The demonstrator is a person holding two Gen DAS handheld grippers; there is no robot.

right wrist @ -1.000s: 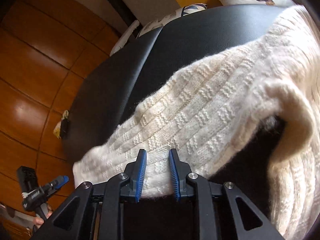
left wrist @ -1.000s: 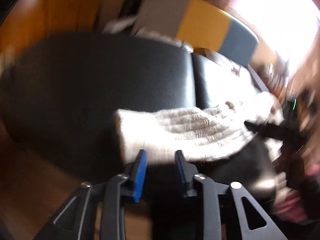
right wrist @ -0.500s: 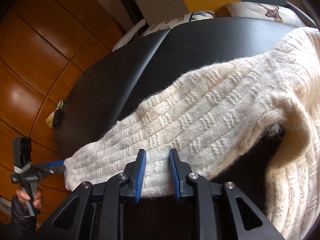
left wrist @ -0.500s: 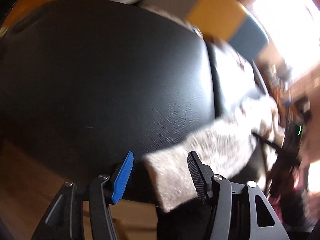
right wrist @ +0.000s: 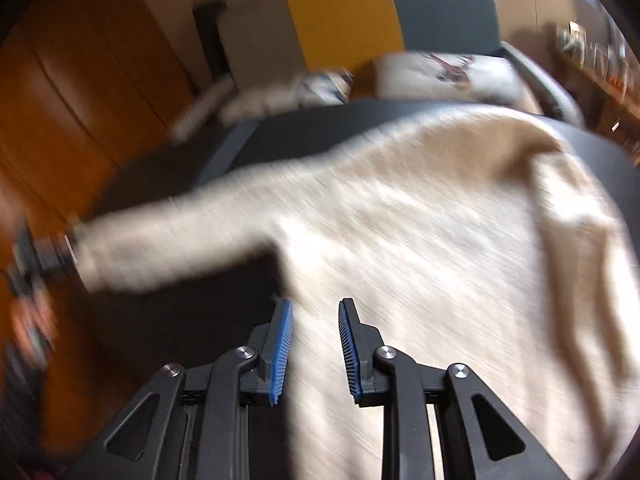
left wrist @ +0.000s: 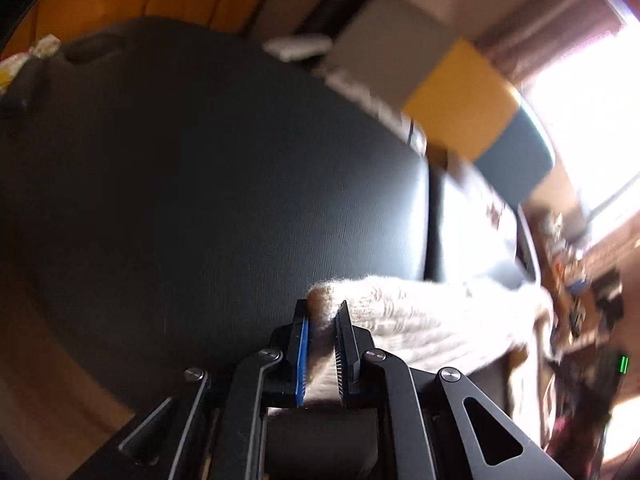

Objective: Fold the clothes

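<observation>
looks like someone's living room: a black leather sofa (left wrist: 200,184), printed throw pillows (right wrist: 448,74), wood-paneled wall (right wrist: 72,80), grey, yellow and blue panels (right wrist: 344,20) behind, bright window (left wrist: 592,112).

1. Left wrist: low and close, facing across black cushion (left wrist: 208,184) toward bright window (left wrist: 592,112).
2. Right wrist: close above cream sweater (right wrist: 420,248), facing yellow panel (right wrist: 344,20).
3. Shared: cushion, sweater sleeve, yellow panel.

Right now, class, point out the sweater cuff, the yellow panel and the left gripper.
cuff (left wrist: 320,300), left wrist view, end of the sleeve
yellow panel (right wrist: 344,20), right wrist view, its middle
left gripper (left wrist: 322,320), left wrist view, between the fingertips
</observation>
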